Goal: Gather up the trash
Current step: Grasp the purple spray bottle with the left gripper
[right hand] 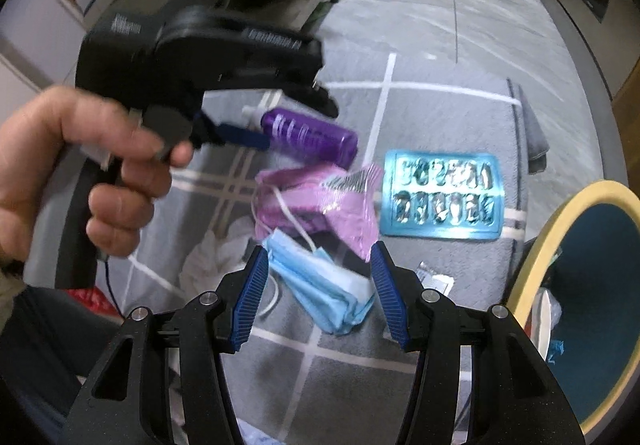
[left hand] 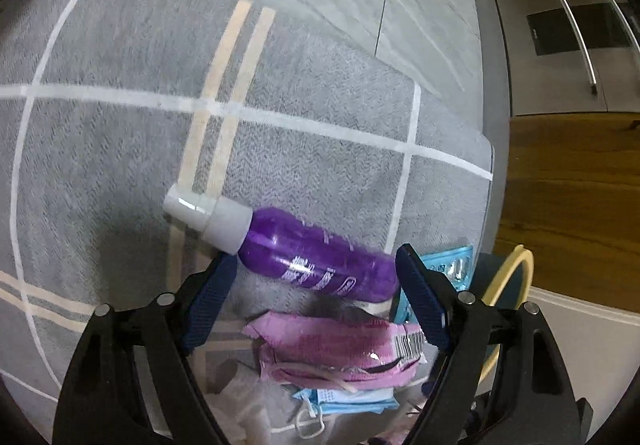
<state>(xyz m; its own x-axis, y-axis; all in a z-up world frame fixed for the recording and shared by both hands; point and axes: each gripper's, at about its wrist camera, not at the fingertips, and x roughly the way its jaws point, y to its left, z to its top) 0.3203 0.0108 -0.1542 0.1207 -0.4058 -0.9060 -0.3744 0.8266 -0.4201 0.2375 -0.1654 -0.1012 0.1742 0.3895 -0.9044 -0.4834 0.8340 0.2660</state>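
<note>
Left gripper [left hand: 316, 269]: jaws standing apart, straddling the purple bottle [left hand: 316, 259] lying on the rug [left hand: 120, 149]; pads seemingly not pressing yet.
Right gripper [right hand: 318, 281]: spread, hovering over the blue mask [right hand: 320, 289], gripping nothing.
Bin [right hand: 532, 277]: waiting right.
Risk: bottle rolling away if one pad is landing first.

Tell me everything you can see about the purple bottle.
The purple bottle is translucent plastic with white print and a white cap. It lies on its side on the grey rug, cap toward the beige stripes, above a pink wrapper. The left gripper straddles it with open jaws; whether a pad touches it cannot be told.
</note>
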